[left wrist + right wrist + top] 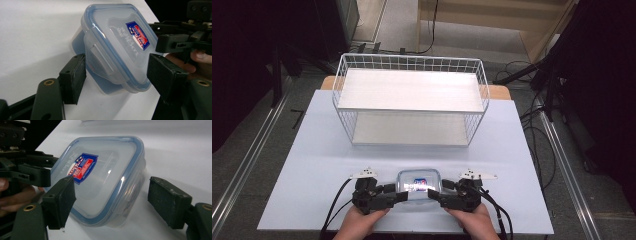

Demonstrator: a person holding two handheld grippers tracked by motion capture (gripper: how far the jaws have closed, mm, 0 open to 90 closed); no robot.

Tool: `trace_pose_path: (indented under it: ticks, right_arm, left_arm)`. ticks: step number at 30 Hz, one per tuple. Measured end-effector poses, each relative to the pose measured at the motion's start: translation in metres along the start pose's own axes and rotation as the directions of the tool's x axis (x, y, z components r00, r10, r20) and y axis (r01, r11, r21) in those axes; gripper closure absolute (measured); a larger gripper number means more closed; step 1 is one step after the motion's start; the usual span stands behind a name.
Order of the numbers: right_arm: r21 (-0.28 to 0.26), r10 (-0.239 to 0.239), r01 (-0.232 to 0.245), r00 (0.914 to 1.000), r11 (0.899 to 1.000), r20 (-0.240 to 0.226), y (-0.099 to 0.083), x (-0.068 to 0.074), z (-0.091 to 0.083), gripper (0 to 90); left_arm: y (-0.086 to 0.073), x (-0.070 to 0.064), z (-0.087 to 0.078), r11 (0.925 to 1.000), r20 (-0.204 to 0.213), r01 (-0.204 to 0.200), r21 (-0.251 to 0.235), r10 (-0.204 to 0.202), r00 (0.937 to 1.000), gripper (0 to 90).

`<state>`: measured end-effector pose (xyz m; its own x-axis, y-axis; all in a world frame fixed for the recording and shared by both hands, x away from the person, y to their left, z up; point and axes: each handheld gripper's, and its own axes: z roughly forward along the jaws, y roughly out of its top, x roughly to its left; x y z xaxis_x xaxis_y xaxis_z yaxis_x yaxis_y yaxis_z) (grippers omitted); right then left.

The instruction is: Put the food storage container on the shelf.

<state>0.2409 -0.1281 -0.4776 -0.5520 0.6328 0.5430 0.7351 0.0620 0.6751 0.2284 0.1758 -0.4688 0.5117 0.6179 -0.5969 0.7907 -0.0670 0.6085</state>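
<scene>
Container [419, 186], clear plastic with a blue-sealed lid, sits on the table's [312, 150] near edge in the high view, between the left gripper [398, 194] and right gripper [435, 194], in front of a white wire shelf [410, 90]. Left gripper view: the left gripper [115, 75] is spread wide around the container's [112, 45] end, neither jaw gripping. Right gripper view: the right gripper [112, 195] likewise straddles the container [100, 177] with both jaws open and clear.

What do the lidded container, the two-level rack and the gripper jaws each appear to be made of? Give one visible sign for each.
Container: probably clear plastic, glossy; you can see through it, and a blue seal runs round the lid.
Rack: white-coated wire mesh sides by the look of the thin grid; the shelves look like pale board, material unclear.
Left gripper and right gripper jaws: matte black, likely hard plastic.
</scene>
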Motion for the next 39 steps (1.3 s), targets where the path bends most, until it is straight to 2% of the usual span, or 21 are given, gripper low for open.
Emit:
trace_pose_path:
  ticks: [5,8,11,19,21,22,31,35,39]
  right_arm:
    - [0.012,0.020,-0.020,0.9994,1.000,-0.028,-0.001,-0.002,0.002,22.2]
    - [0.018,0.028,-0.027,0.9980,0.999,-0.056,-0.002,-0.001,0.003,26.4]
    - [0.015,0.023,-0.022,0.9978,1.000,-0.063,-0.003,-0.001,0.002,30.6]
    - [0.015,0.016,-0.015,0.9977,1.000,-0.066,-0.003,0.000,-0.003,34.0]
    - [-0.001,0.043,-0.043,0.9965,0.999,-0.072,-0.002,-0.001,-0.006,40.8]
    - [-0.008,0.038,-0.039,0.9965,0.999,-0.075,-0.002,-0.001,-0.008,42.2]
    - [-0.012,0.029,-0.030,0.9968,0.999,-0.074,-0.002,-0.001,-0.012,45.8]
    - [-0.019,0.028,-0.029,0.9967,0.999,-0.077,-0.002,0.000,-0.014,47.7]
    - [-0.023,0.019,-0.021,0.9972,1.000,-0.073,-0.002,0.001,-0.015,48.5]
  left_arm:
    - [0.000,-0.001,0.000,1.0000,-0.002,-0.006,0.001,0.006,1.0000,33.3]
    - [0.000,-0.001,-0.001,0.9999,0.000,-0.012,0.001,0.012,0.9999,34.7]
    - [0.000,-0.002,-0.002,0.9998,0.009,-0.017,-0.006,0.017,0.9998,39.7]
    - [0.000,-0.005,-0.005,0.9988,0.002,-0.048,0.003,0.048,0.9988,41.8]
    - [0.000,-0.005,-0.008,0.9988,0.008,-0.045,-0.017,0.045,0.9989,46.9]
    - [0.000,-0.006,-0.008,0.9984,0.004,-0.053,-0.017,0.053,0.9986,48.4]
    - [0.001,-0.009,-0.010,0.9971,-0.006,-0.074,-0.019,0.074,0.9972,50.7]
    - [0.001,-0.013,-0.011,0.9941,-0.029,-0.106,-0.022,0.105,0.9940,51.9]
    - [0.001,-0.014,-0.012,0.9934,-0.034,-0.112,-0.024,0.111,0.9932,52.8]
